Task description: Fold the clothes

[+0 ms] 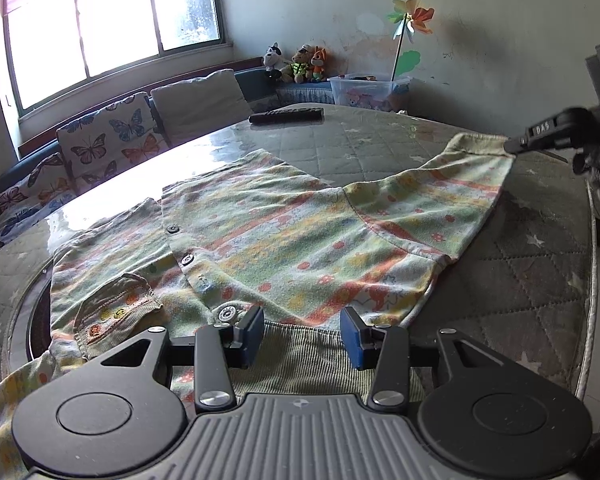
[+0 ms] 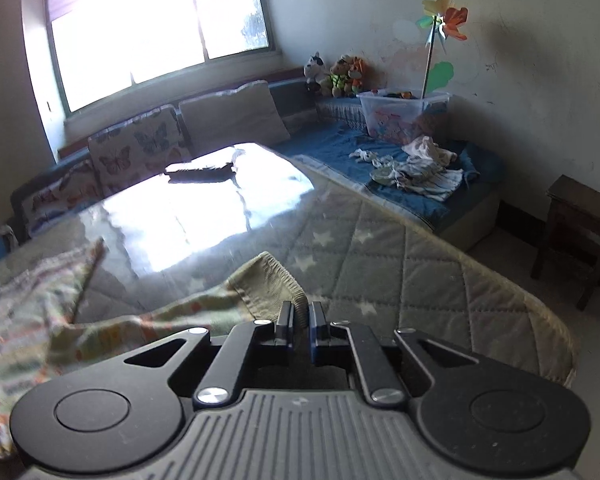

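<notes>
A small patterned cardigan (image 1: 284,236) with dark buttons lies spread on the glass-topped table (image 1: 540,280). My left gripper (image 1: 302,330) is open, its jaws standing over the ribbed hem at the garment's near edge, gripping nothing. My right gripper (image 2: 301,314) is shut on the ribbed cuff (image 2: 274,280) of the right sleeve and holds it stretched out over the table. In the left wrist view the right gripper (image 1: 514,146) shows at the far right, pinching the sleeve end (image 1: 480,146). The other sleeve's cuff (image 1: 116,312) lies folded onto the cardigan at the left.
A black remote control (image 1: 286,115) lies at the table's far side. A bench with butterfly cushions (image 1: 108,136) runs under the window. A clear toy bin (image 2: 400,116) and loose clothes (image 2: 416,168) sit on the blue bench. A dark wooden stool (image 2: 580,232) stands at the right.
</notes>
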### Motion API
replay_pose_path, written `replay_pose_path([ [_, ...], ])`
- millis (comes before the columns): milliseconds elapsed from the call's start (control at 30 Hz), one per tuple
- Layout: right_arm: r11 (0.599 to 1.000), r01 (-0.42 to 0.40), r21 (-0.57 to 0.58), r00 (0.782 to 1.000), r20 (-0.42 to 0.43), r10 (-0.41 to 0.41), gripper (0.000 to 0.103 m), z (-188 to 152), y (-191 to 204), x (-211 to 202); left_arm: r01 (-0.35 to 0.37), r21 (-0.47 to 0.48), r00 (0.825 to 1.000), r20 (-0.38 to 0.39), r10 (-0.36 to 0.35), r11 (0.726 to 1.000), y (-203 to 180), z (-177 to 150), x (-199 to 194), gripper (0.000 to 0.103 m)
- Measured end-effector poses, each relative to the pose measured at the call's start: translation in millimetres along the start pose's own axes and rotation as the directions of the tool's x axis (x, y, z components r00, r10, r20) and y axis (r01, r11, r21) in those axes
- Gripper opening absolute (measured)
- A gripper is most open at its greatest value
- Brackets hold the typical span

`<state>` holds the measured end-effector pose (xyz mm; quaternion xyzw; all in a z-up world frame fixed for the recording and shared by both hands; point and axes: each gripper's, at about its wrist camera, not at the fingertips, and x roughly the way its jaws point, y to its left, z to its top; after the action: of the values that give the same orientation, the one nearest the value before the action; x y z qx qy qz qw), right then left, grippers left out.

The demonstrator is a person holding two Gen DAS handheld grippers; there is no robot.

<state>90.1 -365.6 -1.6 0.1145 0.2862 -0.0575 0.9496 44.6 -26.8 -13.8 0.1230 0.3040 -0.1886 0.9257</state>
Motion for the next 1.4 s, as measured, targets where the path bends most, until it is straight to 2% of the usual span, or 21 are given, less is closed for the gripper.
replay_pose_path([
  [167, 0.995, -0.082, -0.051, 0.994, 0.070, 0.085, 0.006, 29.5, 25.8, -20.2, -0.006, -0.008, 1.000, 0.014, 0.006, 1.000, 0.9, 0.5, -4.3, 0.045],
  [267, 0.980, -0.159, -0.116, 0.979, 0.111, 0.172, 0.006, 47.7, 56.2, -34.4, -0.020, -0.021, 0.999, 0.033, 0.020, 1.000, 5.3, 0.5, -11.9, 0.045],
  [400, 0.930, -0.299, -0.211, 0.937, 0.122, 0.329, 0.006, 57.8, 112.0, -49.3, -0.051, -0.050, 0.997, 0.052, 0.053, 0.997, 16.2, -2.2, -23.1, 0.048],
  [533, 0.846, -0.437, -0.305, 0.870, 0.094, 0.483, 0.006, 59.8, 172.3, -60.5, -0.091, -0.095, 0.994, 0.055, 0.097, 0.991, 29.9, -10.9, -33.9, 0.048],
  [600, 0.793, -0.499, -0.349, 0.829, 0.072, 0.554, 0.006, 60.1, 202.4, -65.6, -0.112, -0.120, 0.992, 0.053, 0.119, 0.987, 37.3, -16.3, -40.0, 0.048],
  [733, 0.698, -0.593, -0.402, 0.768, -0.023, 0.640, 0.006, 39.4, 257.8, -59.5, -0.143, -0.159, 0.987, 0.044, 0.152, 0.977, 48.9, -27.0, -48.9, 0.048],
  [900, 0.607, -0.664, -0.436, 0.720, -0.155, 0.676, 0.006, 6.4, 308.8, -51.7, -0.164, -0.191, 0.984, 0.032, 0.173, 0.968, 57.5, -36.2, -54.7, 0.048],
  [1000, 0.560, -0.695, -0.451, 0.696, -0.226, 0.681, 0.006, -9.7, 325.8, -50.1, -0.171, -0.203, 0.983, 0.026, 0.180, 0.964, 60.4, -38.6, -54.6, 0.048],
  [1133, 0.502, -0.732, -0.461, 0.662, -0.308, 0.683, 0.014, -29.1, 323.6, -58.0, -0.174, -0.211, 0.983, 0.024, 0.183, 0.962, 62.8, -39.3, -54.7, 0.048],
  [1200, 0.494, -0.727, -0.477, 0.667, -0.317, 0.675, 0.016, -31.9, 312.4, -62.6, -0.178, -0.214, 0.982, 0.023, 0.187, 0.960, 63.5, -38.8, -55.1, 0.048],
  [1267, 0.505, -0.714, -0.484, 0.682, -0.321, 0.657, 0.016, -32.5, 302.7, -61.2, -0.183, -0.218, 0.981, 0.023, 0.193, 0.958, 65.5, -37.9, -56.6, 0.048],
  [1400, 0.587, -0.650, -0.482, 0.757, -0.350, 0.552, 0.016, -39.0, 263.9, -39.7, -0.189, -0.224, 0.979, 0.030, 0.201, 0.956, 68.1, -35.3, -61.1, 0.048],
])
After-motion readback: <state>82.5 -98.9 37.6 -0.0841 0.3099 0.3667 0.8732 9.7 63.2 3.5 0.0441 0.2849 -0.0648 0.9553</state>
